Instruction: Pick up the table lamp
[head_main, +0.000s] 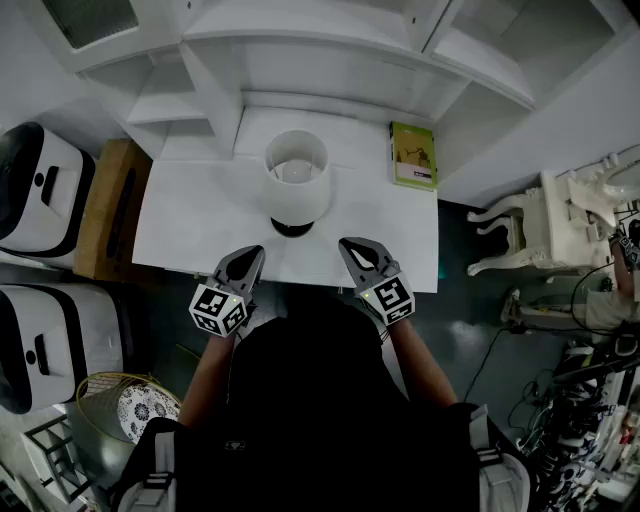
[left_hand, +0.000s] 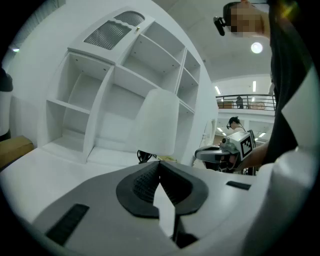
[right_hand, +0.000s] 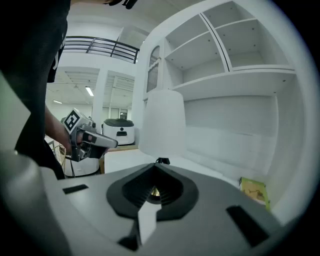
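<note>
The left gripper (head_main: 254, 254) hovers at the desk's (head_main: 190, 225) near edge with its jaws pressed together and nothing between them. Ahead, mid-desk, the table lamp (head_main: 296, 180) stands upright: long axis vertical, black base on the surface, white shade opening upward. The right gripper (head_main: 348, 244), its jaws likewise closed and empty, points at the lamp. Farther right lies a green book (head_main: 413, 155); its print is too small to read.
</note>
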